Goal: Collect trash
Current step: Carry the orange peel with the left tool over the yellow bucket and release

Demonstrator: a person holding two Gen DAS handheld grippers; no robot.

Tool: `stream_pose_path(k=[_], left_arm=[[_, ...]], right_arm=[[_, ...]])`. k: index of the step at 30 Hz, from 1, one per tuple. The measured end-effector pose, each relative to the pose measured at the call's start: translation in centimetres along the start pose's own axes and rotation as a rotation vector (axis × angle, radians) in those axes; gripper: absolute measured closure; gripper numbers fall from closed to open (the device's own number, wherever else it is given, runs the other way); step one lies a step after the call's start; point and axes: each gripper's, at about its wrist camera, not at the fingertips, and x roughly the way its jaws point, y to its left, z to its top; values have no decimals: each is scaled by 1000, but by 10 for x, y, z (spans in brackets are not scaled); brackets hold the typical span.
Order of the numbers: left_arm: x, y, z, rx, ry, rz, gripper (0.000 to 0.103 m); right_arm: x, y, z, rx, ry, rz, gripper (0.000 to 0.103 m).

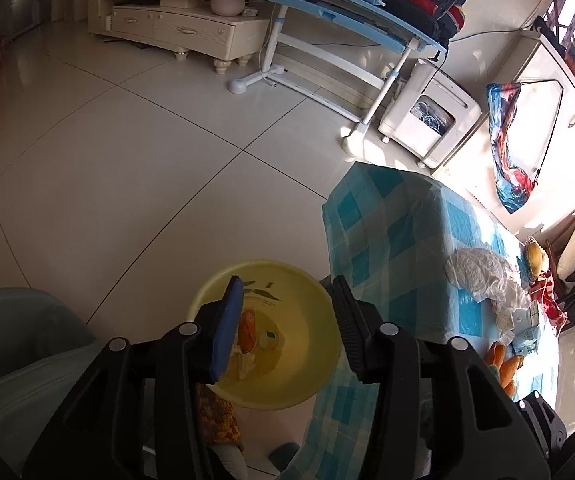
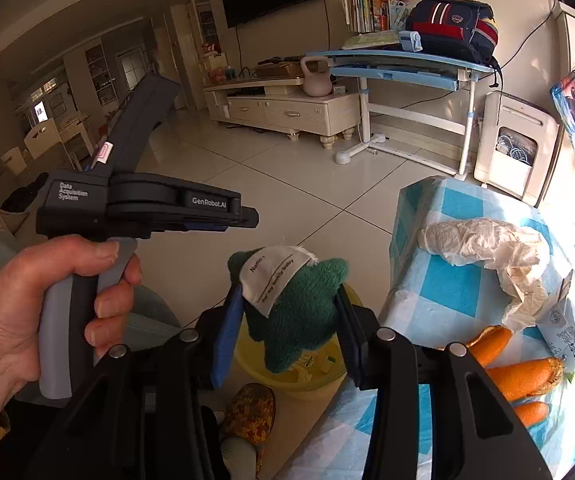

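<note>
Right claw (image 2: 287, 320) clamps green knitted toy (image 2: 299, 312), hanging directly over yellow basin (image 2: 319, 376) on floor beside table (image 2: 447, 300). Left claw (image 1: 287, 320) released, nothing between jaws, also above basin, scraps inside. Drop is straight down.

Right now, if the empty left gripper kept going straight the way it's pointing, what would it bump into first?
Most likely the yellow basin on the floor. The left gripper stands open with nothing between its fingers, and the basin fills the gap ahead. It could brush the checked tablecloth on one side, though depth is hard to judge.
</note>
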Motion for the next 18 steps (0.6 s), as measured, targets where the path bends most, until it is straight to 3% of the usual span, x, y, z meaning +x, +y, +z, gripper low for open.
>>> stream_pose_path(k=[2, 5, 9, 12, 18], left_arm=[[-22, 4, 6, -24, -82, 34, 40], [-60, 6, 10, -71, -229, 104, 26], [-100, 0, 4, -77, -389, 164, 16], [-116, -3, 5, -64, -444, 184, 13], [-130, -9, 4, -27, -468, 195, 11]], right_arm=[[19, 4, 4, -6, 26, -3, 56], [44, 5, 8, 17, 61, -12, 41], [41, 5, 7, 82, 50, -9, 38], [25, 11, -1, 92, 25, -14, 36], [-20, 5, -30, 123, -18, -83, 33]])
